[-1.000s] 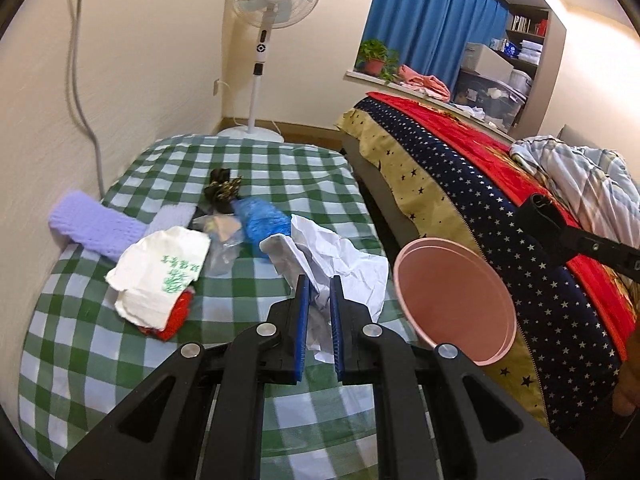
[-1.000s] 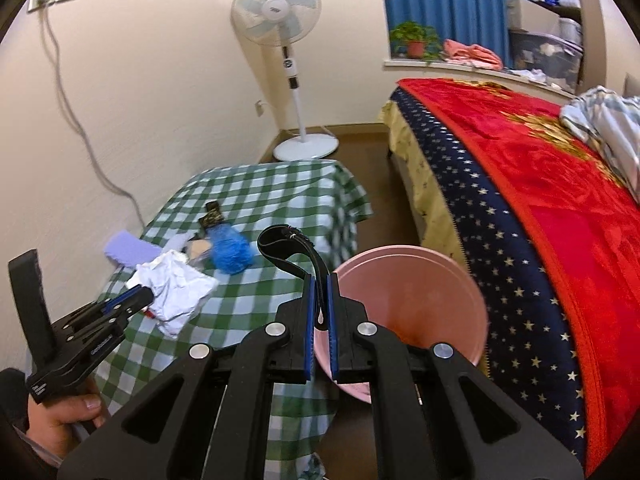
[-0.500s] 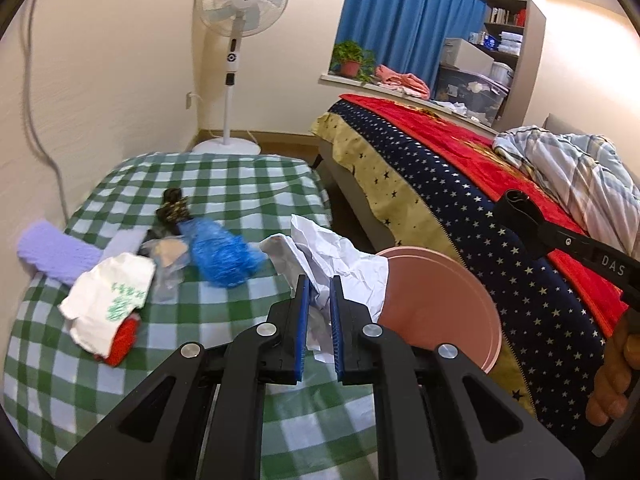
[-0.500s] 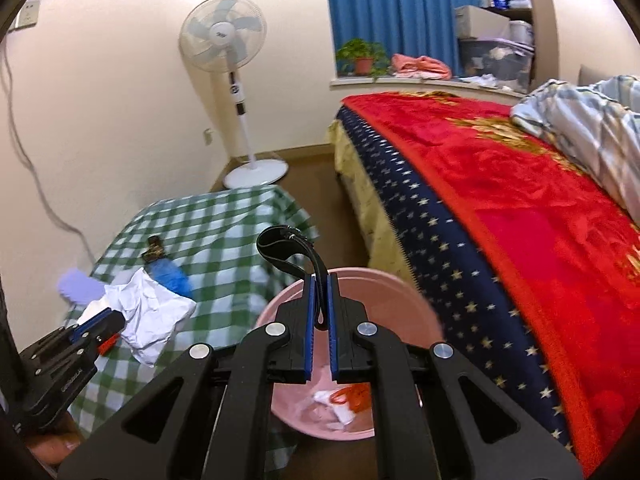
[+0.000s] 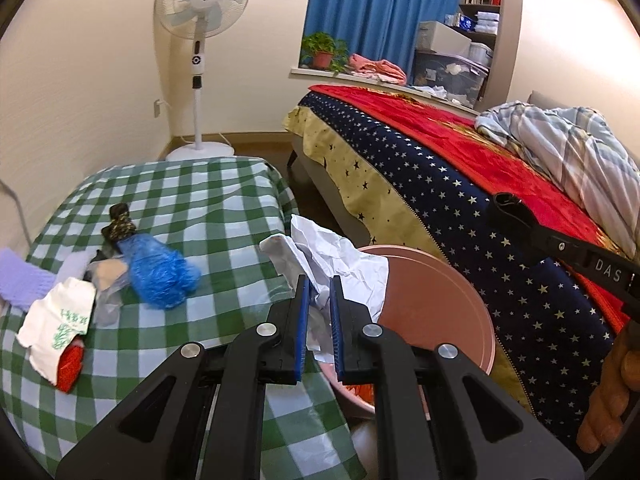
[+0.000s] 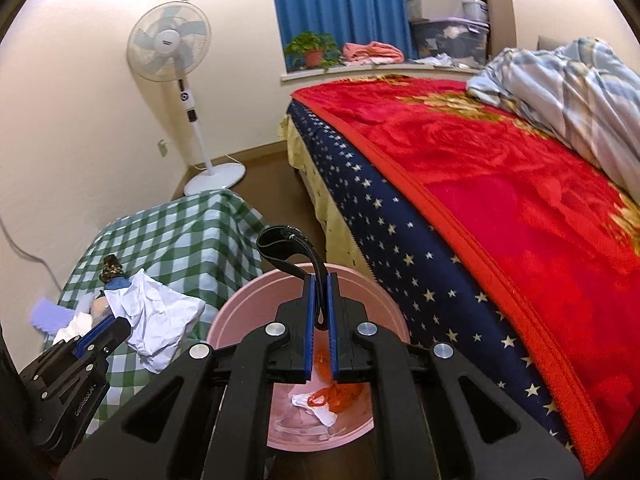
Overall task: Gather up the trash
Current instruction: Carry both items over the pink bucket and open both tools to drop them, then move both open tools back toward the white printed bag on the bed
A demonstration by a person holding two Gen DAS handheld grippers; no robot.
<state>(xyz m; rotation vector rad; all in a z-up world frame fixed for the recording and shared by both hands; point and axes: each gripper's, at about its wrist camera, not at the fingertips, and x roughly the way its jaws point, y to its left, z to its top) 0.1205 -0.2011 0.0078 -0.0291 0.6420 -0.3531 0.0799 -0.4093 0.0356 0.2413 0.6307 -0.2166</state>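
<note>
Left wrist view: my left hand-held gripper (image 5: pixel 319 300) clamps crumpled paper (image 5: pixel 340 258); I should release over the pink bucket (image 5: pixel 436 300) just right, its handle (image 6: pixel 288 246) pinched by my right hand-held gripper (image 6: pixel 319 300).

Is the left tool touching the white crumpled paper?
Touching. In the left wrist view the left tool is shut on the paper, which sits pinched between its blue pads; the right wrist view shows the same grip.

Tablecloth (image 5: pixel 200 200): green and white check.
Crumpled paper (image 5: pixel 340 264): white, at tablecloth's right edge.
Bucket (image 6: pixel 248 308): pink, right of tablecloth.
Wrapper (image 5: pixel 160 272): blue, on tablecloth.
Bedspread (image 6: pixel 500 184): red, navy border with stars.
Curtain (image 5: pixel 372 12): blue.
</note>
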